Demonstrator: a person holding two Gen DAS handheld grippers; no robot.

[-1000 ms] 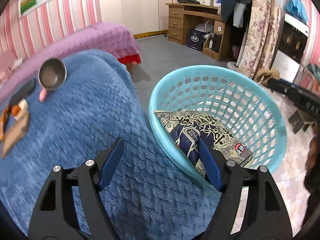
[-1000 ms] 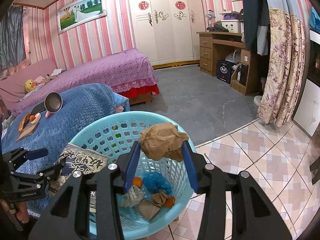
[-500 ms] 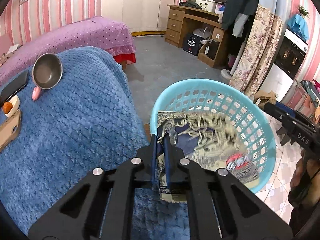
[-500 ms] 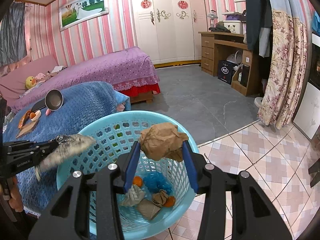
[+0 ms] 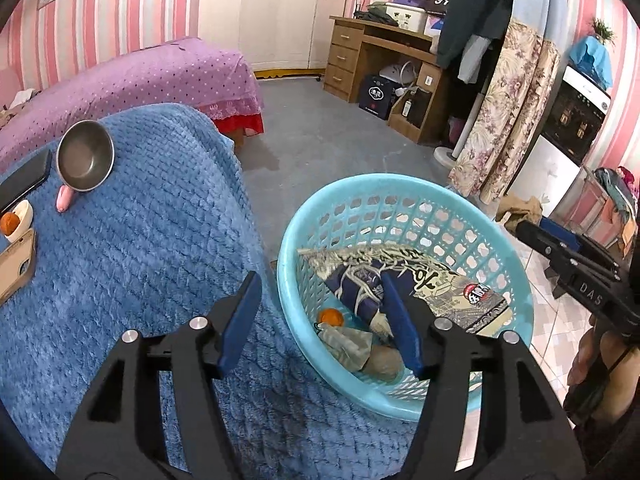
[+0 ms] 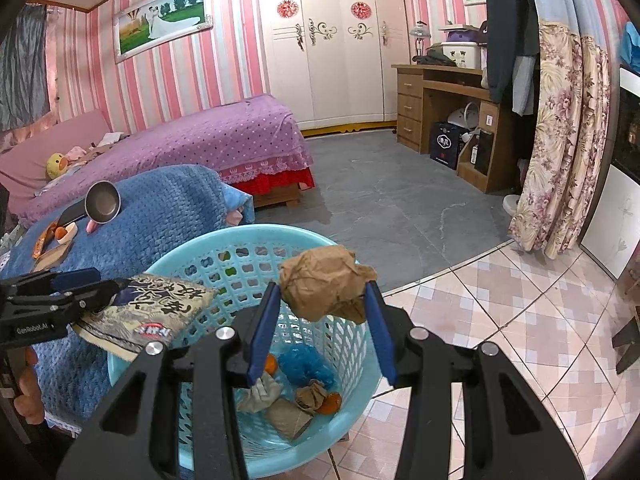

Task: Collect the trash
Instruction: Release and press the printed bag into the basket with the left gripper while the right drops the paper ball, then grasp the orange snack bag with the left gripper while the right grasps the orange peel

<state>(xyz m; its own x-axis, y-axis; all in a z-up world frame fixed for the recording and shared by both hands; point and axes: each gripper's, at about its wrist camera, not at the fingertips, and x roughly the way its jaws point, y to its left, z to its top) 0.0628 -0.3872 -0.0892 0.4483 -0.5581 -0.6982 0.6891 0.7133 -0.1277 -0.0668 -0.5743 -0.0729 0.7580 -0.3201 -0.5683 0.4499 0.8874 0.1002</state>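
blanket: blue quilted blanket (image 5: pixel 152 240) covers the surface left of the basket, its edge touching the rim.
basket: turquoise basket (image 5: pixel 496 248) on the floor, holding an orange (image 5: pixel 330 316), blue plastic (image 6: pixel 306 364) and crumpled scraps.
wrapper: printed wrapper (image 5: pixel 432 284) lies tilted inside the basket, one end resting on the rim nearest the blanket.
left gripper: left gripper (image 5: pixel 324 316) hovers over the basket's near rim, blue fingers spread wide apart, gripping nothing.
right gripper: right gripper (image 6: pixel 322 324) above the basket, fingers clamped on the paper ball.
paper ball: crumpled brown paper ball (image 6: pixel 320 286) held over the basket's opening.
pan: small metal pan (image 5: pixel 85 155) on the blanket, well apart from the basket.
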